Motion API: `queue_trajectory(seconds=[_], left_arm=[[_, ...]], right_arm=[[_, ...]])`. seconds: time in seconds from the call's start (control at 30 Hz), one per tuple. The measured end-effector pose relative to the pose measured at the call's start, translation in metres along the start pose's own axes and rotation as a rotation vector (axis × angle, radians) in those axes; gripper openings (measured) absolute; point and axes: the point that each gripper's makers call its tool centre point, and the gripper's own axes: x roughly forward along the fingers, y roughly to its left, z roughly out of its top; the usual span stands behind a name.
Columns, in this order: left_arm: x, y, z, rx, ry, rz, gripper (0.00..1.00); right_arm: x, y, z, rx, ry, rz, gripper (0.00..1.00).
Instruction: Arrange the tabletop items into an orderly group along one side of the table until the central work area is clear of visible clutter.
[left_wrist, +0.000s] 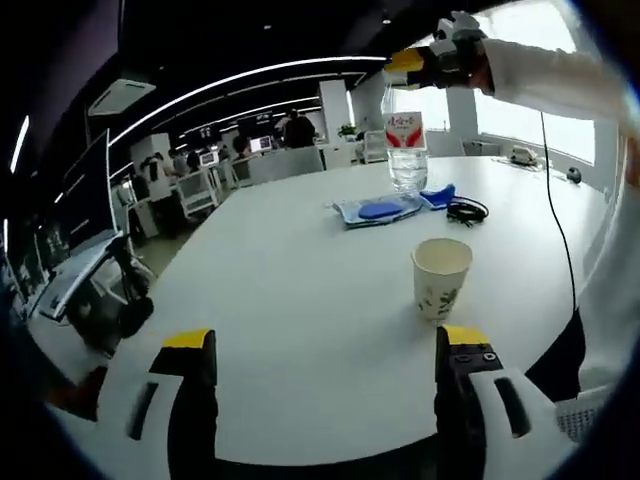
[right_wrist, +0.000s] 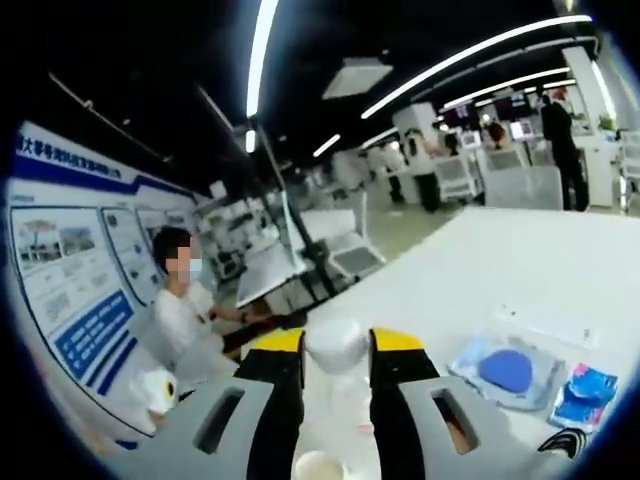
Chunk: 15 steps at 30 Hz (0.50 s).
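Right tongs (right_wrist: 336, 350) are clamped on the water bottle (left_wrist: 407, 150) cap. Left tongs (left_wrist: 325, 350) hang open over the bench (left_wrist: 300, 280), paper cup (left_wrist: 441, 277) just ahead.

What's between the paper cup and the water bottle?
In the left gripper view, bare white table lies between paper cup and water bottle; blue packets sit off to the side.

Bright ceiling strips, window glare, fisheye blur

Table count

One bottle (left_wrist: 407, 152), one paper cup (left_wrist: 441, 277), one clear packet with a blue disc (left_wrist: 378, 210), one small blue packet (left_wrist: 438, 195), one coiled black cable (left_wrist: 467, 210), all on one white table (left_wrist: 300, 330); two grippers, left (left_wrist: 325, 350) and right (right_wrist: 336, 350).
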Motion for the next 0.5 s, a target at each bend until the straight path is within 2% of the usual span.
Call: queue_trajectory(seconds=[0.13, 0.23, 0.5], left_arm=[[-0.002, 0.006, 0.002, -0.027, -0.013, 0.016, 0.91], [0.000, 0.004, -0.004, -0.044, 0.019, 0.009, 0.90], [0.002, 0.001, -0.011, -0.028, 0.054, -0.003, 0.88]], right_arm=[[0.009, 0.000, 0.022, 0.003, -0.022, 0.035, 0.22], [0.016, 0.000, 0.034, -0.018, -0.033, 0.049, 0.22], [0.036, -0.002, 0.051, -0.100, -0.015, 0.075, 0.22]])
